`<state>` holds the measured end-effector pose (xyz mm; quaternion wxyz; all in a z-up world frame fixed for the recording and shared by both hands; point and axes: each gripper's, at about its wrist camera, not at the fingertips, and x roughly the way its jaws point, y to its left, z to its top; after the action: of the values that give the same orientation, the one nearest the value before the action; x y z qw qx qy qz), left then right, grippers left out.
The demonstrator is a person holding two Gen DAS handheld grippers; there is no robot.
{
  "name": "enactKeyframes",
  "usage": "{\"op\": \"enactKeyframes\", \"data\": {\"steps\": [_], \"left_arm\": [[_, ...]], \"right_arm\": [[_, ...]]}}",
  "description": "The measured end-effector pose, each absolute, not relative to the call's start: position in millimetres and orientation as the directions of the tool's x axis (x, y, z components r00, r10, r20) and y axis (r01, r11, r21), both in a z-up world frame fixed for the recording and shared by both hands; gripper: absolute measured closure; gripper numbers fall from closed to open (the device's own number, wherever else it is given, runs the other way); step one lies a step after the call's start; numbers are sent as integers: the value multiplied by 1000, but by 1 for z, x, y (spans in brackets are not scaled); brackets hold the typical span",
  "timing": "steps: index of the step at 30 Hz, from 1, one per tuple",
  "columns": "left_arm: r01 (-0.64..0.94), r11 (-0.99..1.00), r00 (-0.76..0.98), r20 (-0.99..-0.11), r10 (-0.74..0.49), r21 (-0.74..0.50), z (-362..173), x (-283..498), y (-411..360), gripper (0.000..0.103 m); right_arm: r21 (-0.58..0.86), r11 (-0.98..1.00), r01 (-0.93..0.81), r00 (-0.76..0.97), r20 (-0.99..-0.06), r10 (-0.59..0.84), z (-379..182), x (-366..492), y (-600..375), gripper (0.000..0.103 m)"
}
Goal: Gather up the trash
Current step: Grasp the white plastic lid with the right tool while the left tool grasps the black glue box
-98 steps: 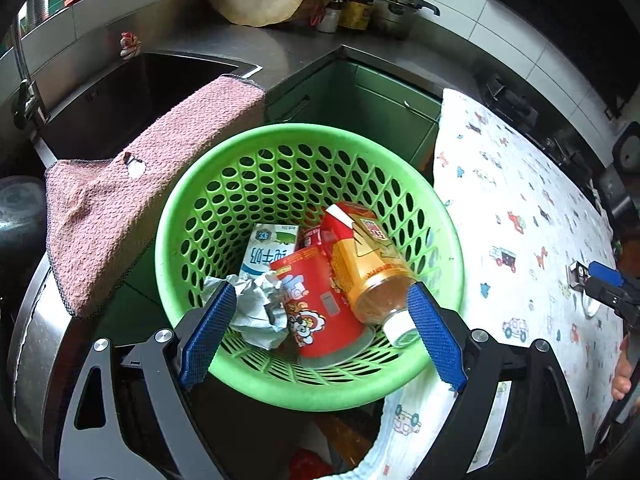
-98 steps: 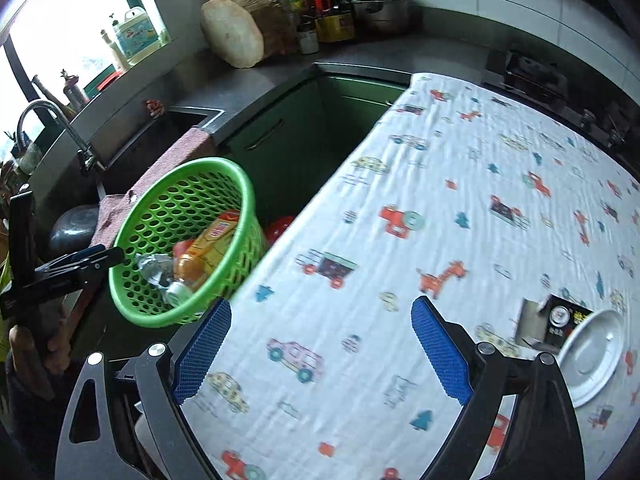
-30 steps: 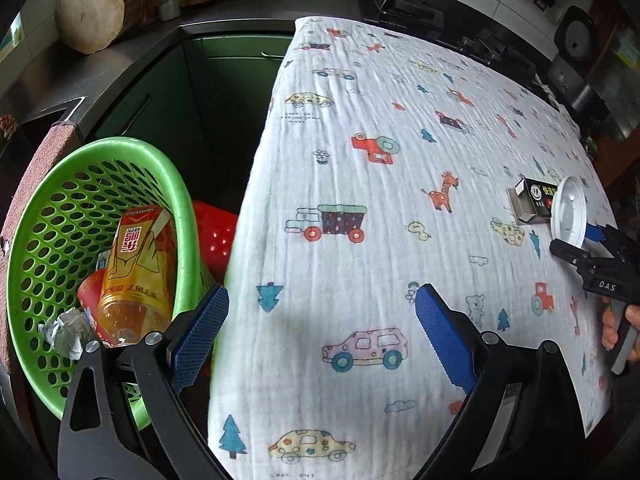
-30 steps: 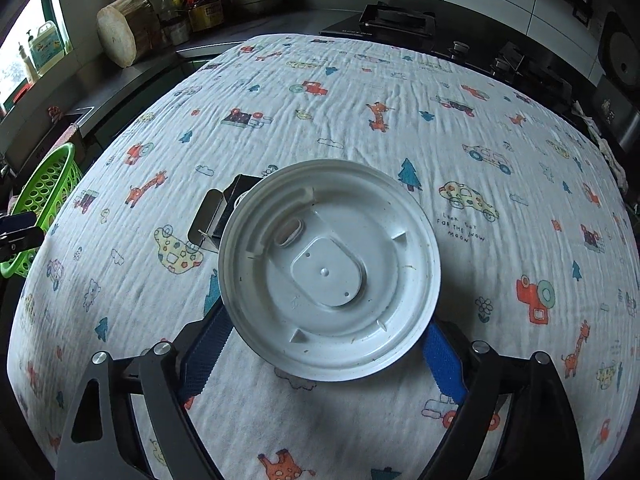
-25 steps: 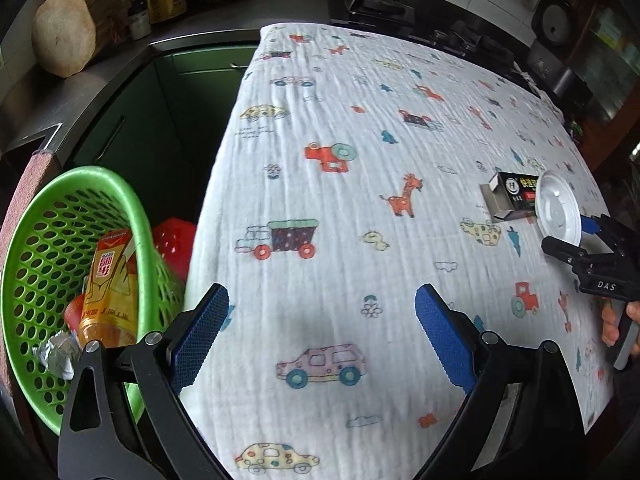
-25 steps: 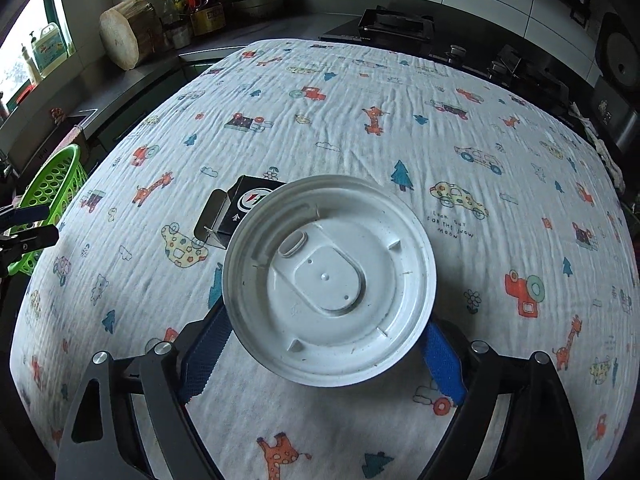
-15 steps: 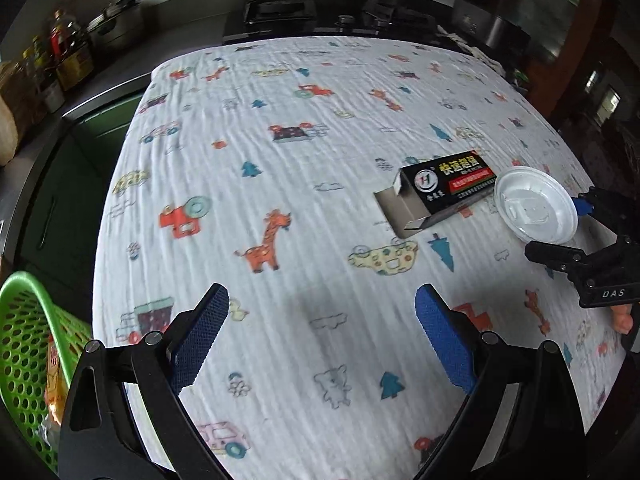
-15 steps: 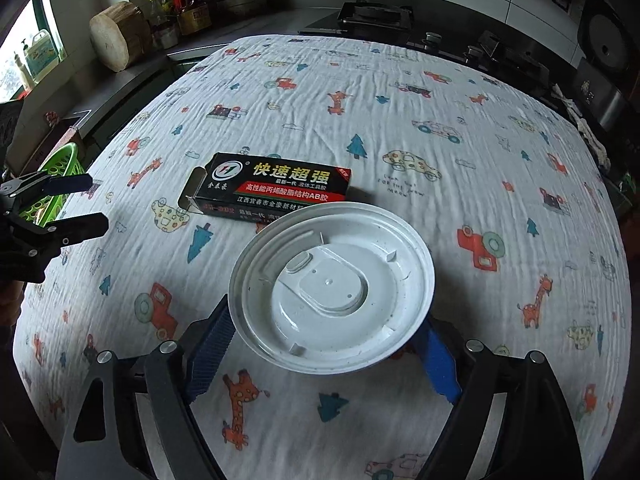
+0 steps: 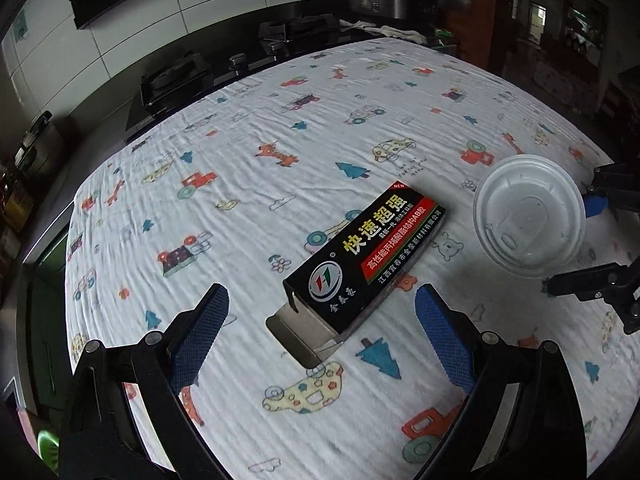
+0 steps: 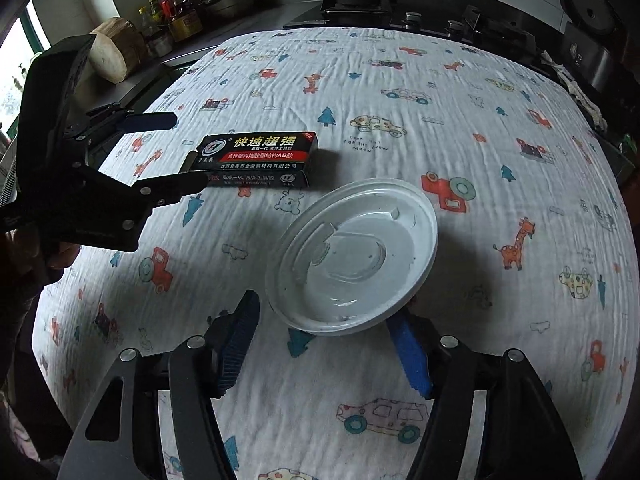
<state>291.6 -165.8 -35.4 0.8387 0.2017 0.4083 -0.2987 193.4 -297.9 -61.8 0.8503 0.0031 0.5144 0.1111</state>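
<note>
A black glue box (image 9: 366, 254) with an open end flap lies on the patterned cloth. My left gripper (image 9: 320, 334) is open, its blue pads on either side of the box's near end, not touching. It also shows in the right wrist view (image 10: 176, 152) around the box (image 10: 256, 156). A white plastic lid (image 10: 352, 254) lies tilted on the cloth. My right gripper (image 10: 324, 344) is open, its pads at the lid's near edge. The lid also shows in the left wrist view (image 9: 528, 216).
The cloth-covered table (image 10: 440, 120) fills both views. A gas hob (image 10: 356, 4) stands behind it. Bottles, a pot and a wooden block (image 10: 116, 52) stand on the far left counter.
My left gripper has swung away from the green basket and closed in on the glue box. The right gripper has narrowed slightly and the lid now sits tilted at its pads.
</note>
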Motion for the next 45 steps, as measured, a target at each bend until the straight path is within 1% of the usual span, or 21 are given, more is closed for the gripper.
{"op": "enactKeyframes", "data": {"steps": [4, 6, 7, 8, 9, 11, 19, 26, 31, 35, 37, 43, 45], "left_arm": [[704, 705, 458, -812, -362, 83, -41, 296, -177, 10], [714, 695, 451, -814, -367, 82, -42, 298, -184, 10], [722, 687, 441, -816, -374, 76, -43, 298, -186, 10], [730, 680, 436, -817, -379, 74, -43, 299, -188, 10], [737, 671, 433, -817, -381, 78, -44, 299, -191, 10], [743, 662, 437, -819, -373, 95, -46, 300, -195, 10], [763, 640, 419, -825, -380, 93, -50, 304, -204, 10], [785, 610, 413, -825, -386, 108, -53, 302, -210, 11], [793, 602, 400, -825, -398, 94, -55, 305, -210, 11], [799, 597, 376, -833, -406, 70, -57, 307, -209, 19], [802, 594, 368, -831, -417, 57, -56, 307, -209, 27], [794, 606, 382, -823, -420, 59, -53, 304, -206, 45], [784, 617, 390, -821, -418, 58, -52, 302, -203, 48]], "right_arm": [[133, 973, -187, 444, -873, 204, -65, 193, -304, 39], [125, 975, -185, 449, -871, 197, -65, 192, -304, 29], [120, 975, -187, 453, -870, 194, -65, 191, -304, 20], [114, 975, -190, 458, -869, 190, -65, 191, -305, 17], [107, 975, -193, 462, -867, 186, -64, 190, -305, 17], [99, 975, -200, 461, -868, 183, -64, 191, -305, 13], [41, 976, -216, 442, -887, 135, -73, 204, -300, 8], [53, 980, -192, 442, -887, 135, -77, 216, -304, 8], [67, 980, -186, 444, -884, 145, -76, 224, -305, 7], [67, 981, -183, 453, -880, 145, -75, 228, -303, 8], [72, 981, -179, 453, -879, 147, -75, 230, -303, 8], [37, 982, -187, 455, -883, 120, -75, 230, -298, 12], [33, 981, -189, 457, -882, 118, -74, 228, -297, 13]]}}
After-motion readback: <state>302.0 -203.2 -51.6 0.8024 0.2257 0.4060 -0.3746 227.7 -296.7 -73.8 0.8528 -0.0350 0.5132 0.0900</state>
